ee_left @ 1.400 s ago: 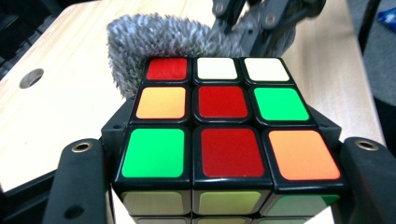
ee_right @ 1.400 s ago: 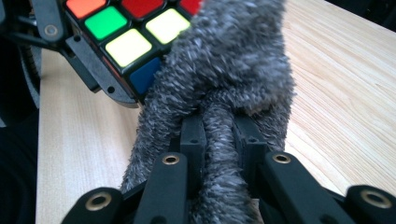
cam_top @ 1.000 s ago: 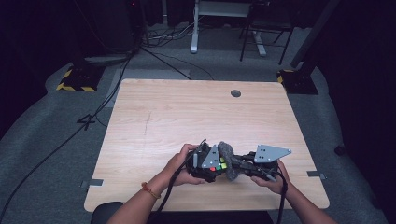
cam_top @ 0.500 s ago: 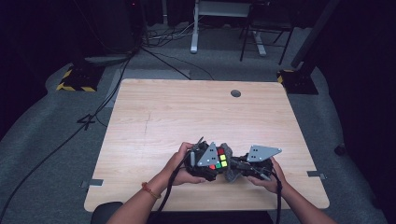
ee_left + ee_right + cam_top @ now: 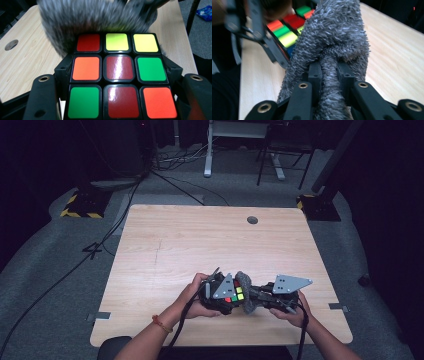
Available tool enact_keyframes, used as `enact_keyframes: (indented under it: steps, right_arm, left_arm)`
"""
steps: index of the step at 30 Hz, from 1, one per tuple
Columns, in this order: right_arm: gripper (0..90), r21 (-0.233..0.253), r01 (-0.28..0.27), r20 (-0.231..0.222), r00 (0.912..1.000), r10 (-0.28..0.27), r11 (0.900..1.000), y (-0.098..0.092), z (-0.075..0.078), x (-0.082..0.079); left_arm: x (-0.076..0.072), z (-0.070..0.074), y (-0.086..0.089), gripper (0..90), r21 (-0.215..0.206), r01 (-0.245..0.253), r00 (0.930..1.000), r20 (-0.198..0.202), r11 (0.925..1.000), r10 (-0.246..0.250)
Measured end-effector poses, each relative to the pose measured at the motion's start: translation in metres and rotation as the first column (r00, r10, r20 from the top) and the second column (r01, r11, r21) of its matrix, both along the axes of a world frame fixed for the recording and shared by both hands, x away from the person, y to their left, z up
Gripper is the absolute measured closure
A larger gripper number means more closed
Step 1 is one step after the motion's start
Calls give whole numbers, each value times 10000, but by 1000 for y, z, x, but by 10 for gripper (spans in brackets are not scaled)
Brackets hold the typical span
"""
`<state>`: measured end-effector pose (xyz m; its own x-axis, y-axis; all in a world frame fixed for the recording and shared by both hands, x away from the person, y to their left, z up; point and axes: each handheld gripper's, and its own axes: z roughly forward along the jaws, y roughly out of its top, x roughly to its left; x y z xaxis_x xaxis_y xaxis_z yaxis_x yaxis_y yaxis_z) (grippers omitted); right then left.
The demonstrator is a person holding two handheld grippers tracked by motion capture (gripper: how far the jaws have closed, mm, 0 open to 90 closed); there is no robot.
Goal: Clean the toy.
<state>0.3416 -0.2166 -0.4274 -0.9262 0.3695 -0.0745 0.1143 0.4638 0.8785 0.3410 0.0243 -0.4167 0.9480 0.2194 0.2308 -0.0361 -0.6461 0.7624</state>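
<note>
A scrambled puzzle cube [image 5: 120, 75] with red, orange, green and yellow stickers sits clamped between the jaws of my left gripper [image 5: 117, 100]. In the high view the cube [image 5: 233, 295] is held just above the table's near edge, with the left gripper [image 5: 220, 295] around it. My right gripper [image 5: 331, 75] is shut on a fuzzy grey cloth [image 5: 334, 37], which presses against the cube's [image 5: 287, 35] far face. From above, the cloth [image 5: 246, 290] lies between the cube and the right gripper [image 5: 257, 296].
The light wooden table [image 5: 200, 245] has a round cable hole [image 5: 252, 220] near its far edge. Cables and a desk frame [image 5: 240, 145] stand on the grey floor beyond. Both hands [image 5: 192, 297] hold the grippers near the front edge.
The two grippers have closed in on each other, and the cloth has slid across the cube's face. The cube's coloured stickers have turned up toward the high camera.
</note>
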Motion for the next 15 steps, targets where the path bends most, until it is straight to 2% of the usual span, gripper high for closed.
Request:
enact_keyframes:
  steps: [3,8,12,15]
  right_arm:
    - [775,109,-134,98,9999,133,9999,1,1,-2]
    - [776,350,-297,406,9988,283,9989,2,12,-8]
    - [775,402,-543,710,9962,514,9977,7,18,-13]
    - [773,198,-475,873,9951,456,9987,12,20,-16]
  left_arm:
    - [-1,-2,-3,331,480,-125,9994,321,9988,109]
    - [1,-3,-2,331,351,-41,10000,37,9994,40]
    - [1,-7,-7,330,677,18,10000,64,9977,-22]
    - [2,-9,-10,331,910,-113,9999,74,9958,107]
